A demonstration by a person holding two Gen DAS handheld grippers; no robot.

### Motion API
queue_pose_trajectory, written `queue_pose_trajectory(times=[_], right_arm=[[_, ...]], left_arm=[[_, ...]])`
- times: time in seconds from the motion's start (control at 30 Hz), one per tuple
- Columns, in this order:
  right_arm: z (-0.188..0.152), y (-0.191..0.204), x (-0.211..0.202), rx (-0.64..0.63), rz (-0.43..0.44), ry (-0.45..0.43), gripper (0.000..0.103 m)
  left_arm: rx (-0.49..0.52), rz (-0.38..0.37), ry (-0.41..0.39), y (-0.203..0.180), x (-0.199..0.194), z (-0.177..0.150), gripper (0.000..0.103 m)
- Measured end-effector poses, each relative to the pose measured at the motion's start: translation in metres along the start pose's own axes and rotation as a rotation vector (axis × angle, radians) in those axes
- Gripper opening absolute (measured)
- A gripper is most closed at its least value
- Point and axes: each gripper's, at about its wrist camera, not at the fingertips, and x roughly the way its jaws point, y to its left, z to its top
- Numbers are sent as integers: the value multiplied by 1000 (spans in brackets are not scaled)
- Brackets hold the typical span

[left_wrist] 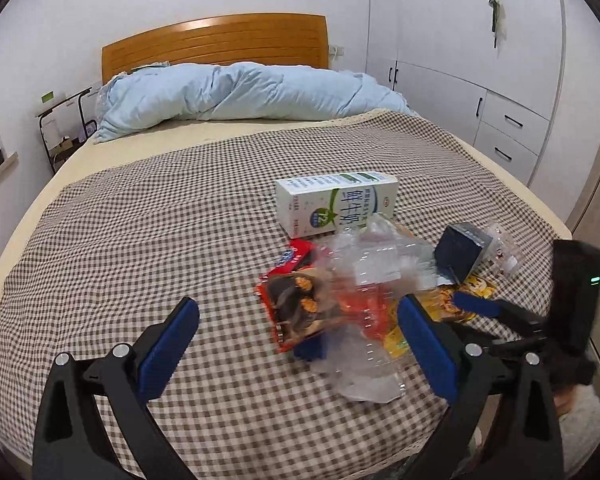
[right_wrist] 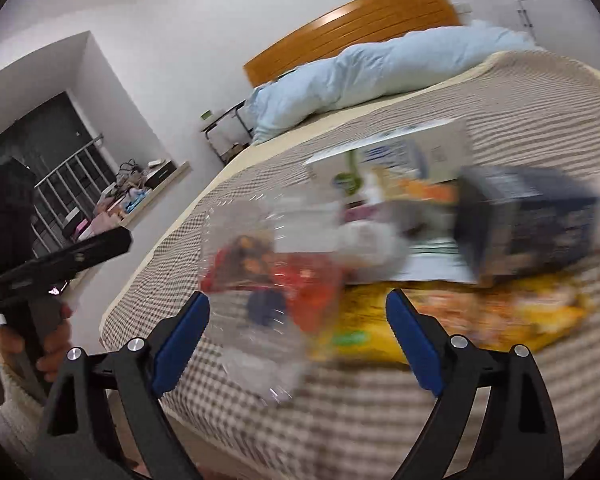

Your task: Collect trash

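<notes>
risks, nearest first. the clear plastic bottle (left_wrist: pixel 364 320) lies closest to the bed's near edge, crushed and see-through, with a blue cap under it. judgement: slick, springy plastic could squirt out of a pinch or get nudged off the edge if a finger comes in low. it lies partly over the red snack bag (left_wrist: pixel 296 308), so a grab at one may drag the other. the yellow wrapper (right_wrist: pixel 480 320) lies flat on the checked bedspread (left_wrist: pixel 140 248); a flat film is hard to get a finger under, and the cloth could be pinched along with it. beyond sit the dark box (left_wrist: pixel 458 254) and the white milk carton (left_wrist: pixel 336 204), the carton wide for one pinch. the right view is heavily smeared, so aim there is uncertain.

pose. left gripper (left_wrist: pixel 298 344): jaws wide apart, nothing between the pads, tilted down over the near part of the pile. right gripper (right_wrist: pixel 298 336): jaws wide apart, the bottle in the gap in its view, but i cannot see either pad pressing on it. in the left view the right gripper enters from the right edge, close beside the left gripper's right finger; judgement: the two could knock together. a hand (right_wrist: pixel 44 344) grips the left gripper's handle at the right view's left edge.

far: a rolled blue quilt (left_wrist: pixel 240 92) by the headboard, not part of the job.
</notes>
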Motion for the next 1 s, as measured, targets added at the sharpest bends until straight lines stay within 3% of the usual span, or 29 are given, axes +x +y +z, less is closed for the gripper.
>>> queue_pose_trajectory(times=[0.07, 0.2, 0.23, 0.27, 0.33, 0.5, 0.8, 1.0], right_arm=[[-2, -6, 25, 58, 15, 22, 88], [-5, -25, 44, 227, 144, 19, 91], [-5, -26, 43, 241, 161, 18, 90], [-4, -26, 41, 257, 200, 30, 74], [-5, -23, 37, 278, 230, 45, 71], [0, -27, -3, 295, 210, -40, 65], [32, -49, -68, 252, 79, -264, 63], [57, -71, -67, 258, 28, -342, 62]], left_arm=[[-5, -17, 6, 8, 1, 0, 96], [-13, -40, 1, 19, -4, 1, 96], [-11, -46, -10, 20, -8, 1, 96], [-9, -49, -19, 22, -10, 2, 96], [-8, -58, -35, 23, -14, 2, 96], [-12, -71, -54, 22, -15, 7, 96], [48, -89, -21, -9, 22, 45, 96], [97, -95, -2, -37, 63, 84, 96]])
